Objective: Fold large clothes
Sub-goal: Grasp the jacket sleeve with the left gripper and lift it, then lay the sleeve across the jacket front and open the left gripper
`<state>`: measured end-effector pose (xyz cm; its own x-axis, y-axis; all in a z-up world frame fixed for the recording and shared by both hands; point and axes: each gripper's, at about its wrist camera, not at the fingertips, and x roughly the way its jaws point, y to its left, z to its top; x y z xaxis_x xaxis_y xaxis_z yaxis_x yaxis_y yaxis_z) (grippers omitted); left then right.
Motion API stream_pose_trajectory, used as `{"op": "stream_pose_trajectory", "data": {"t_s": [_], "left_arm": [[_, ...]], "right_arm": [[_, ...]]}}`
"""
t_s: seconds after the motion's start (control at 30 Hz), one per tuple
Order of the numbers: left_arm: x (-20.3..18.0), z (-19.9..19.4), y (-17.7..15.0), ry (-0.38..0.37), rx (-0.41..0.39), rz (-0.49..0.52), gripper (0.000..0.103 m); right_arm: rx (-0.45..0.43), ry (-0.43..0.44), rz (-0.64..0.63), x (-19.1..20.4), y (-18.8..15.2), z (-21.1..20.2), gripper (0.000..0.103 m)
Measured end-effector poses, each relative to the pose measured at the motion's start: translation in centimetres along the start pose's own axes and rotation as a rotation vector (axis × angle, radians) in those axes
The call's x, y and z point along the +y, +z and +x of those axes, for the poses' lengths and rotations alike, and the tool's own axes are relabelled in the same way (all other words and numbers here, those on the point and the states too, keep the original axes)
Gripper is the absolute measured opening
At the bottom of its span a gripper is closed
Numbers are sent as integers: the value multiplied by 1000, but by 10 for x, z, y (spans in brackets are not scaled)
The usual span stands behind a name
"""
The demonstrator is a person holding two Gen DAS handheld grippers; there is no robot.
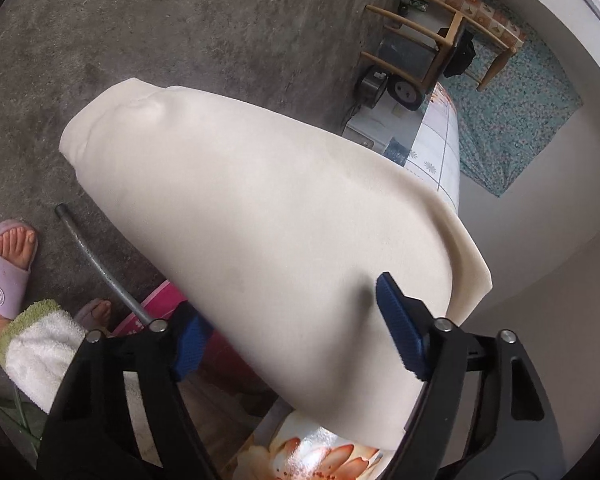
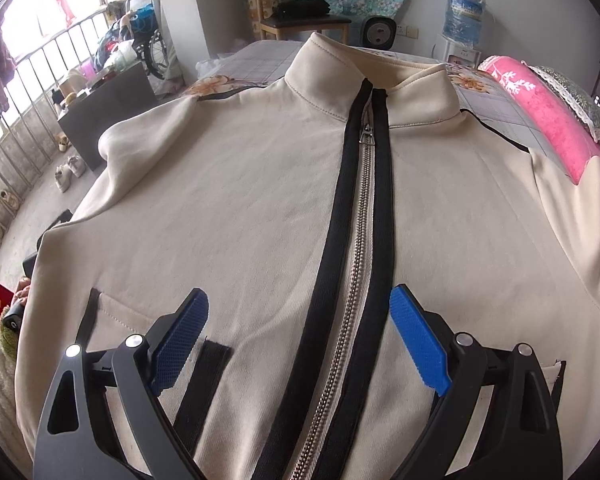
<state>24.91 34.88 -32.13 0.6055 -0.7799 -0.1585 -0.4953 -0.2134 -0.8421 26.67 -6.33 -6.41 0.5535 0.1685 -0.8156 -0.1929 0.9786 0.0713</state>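
Jacket: lying zipped, face up, collar at 12 o'clock.
Left tongs: gaping apart around the sleeve, not pinching.
Right tongs: hovering spread wide, holding nothing.

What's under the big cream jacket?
A flowered cover peeks out beside the jacket's collar, with a pink blanket at one side. Whatever lies beneath its middle is hidden.

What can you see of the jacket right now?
The jacket is cream, soft knit by the look, with a stand collar, black-taped zip closed almost to the collar, and black-trimmed pockets. It lies front up on the flowered bed cover. One sleeve hangs off the edge over the floor, between the open left gripper's fingers; grip unclear. The open right gripper hovers over the zip.
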Motion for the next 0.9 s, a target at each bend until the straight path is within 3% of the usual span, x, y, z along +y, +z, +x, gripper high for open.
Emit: {"op": "stream_pose_trajectory", "data": {"t_s": [0.1, 0.23, 0.27, 0.33, 0.43, 0.53, 0.6, 0.7, 0.77, 0.83, 0.9], "left_arm": [[3, 0, 9, 10, -31, -4, 36], [2, -21, 25, 37, -109, 11, 18], [-5, -28, 26, 78, -145, 41, 11], [-28, -39, 24, 161, -206, 137, 9], [-91, -61, -4, 374, -368, 385, 5], [-176, -83, -59, 503, -541, 680, 5], [-238, -86, -117, 551, -635, 920, 5], [-304, -61, -217, 594, -681, 1263, 5], [-324, -27, -282, 606, -629, 1459, 6], [-322, 9, -328, 615, -547, 1565, 7], [-304, 53, -365, 626, -415, 1647, 20]], "right_arm": [[9, -5, 16, -1, 1, 4, 90], [20, -7, 17, 1, -2, 7, 90], [19, -10, 14, 1, -3, 7, 90], [20, -12, 15, 1, -4, 6, 90], [10, 2, 24, -1, -5, -3, 90], [-23, 3, 18, -5, -7, -22, 90], [-52, 4, 20, -10, -9, -39, 90], [-91, 8, 40, -20, -16, -62, 90], [-116, 12, 56, -27, -21, -77, 90], [-143, 9, 70, -36, -28, -93, 90], [-171, 5, 91, -49, -38, -108, 90]]}}
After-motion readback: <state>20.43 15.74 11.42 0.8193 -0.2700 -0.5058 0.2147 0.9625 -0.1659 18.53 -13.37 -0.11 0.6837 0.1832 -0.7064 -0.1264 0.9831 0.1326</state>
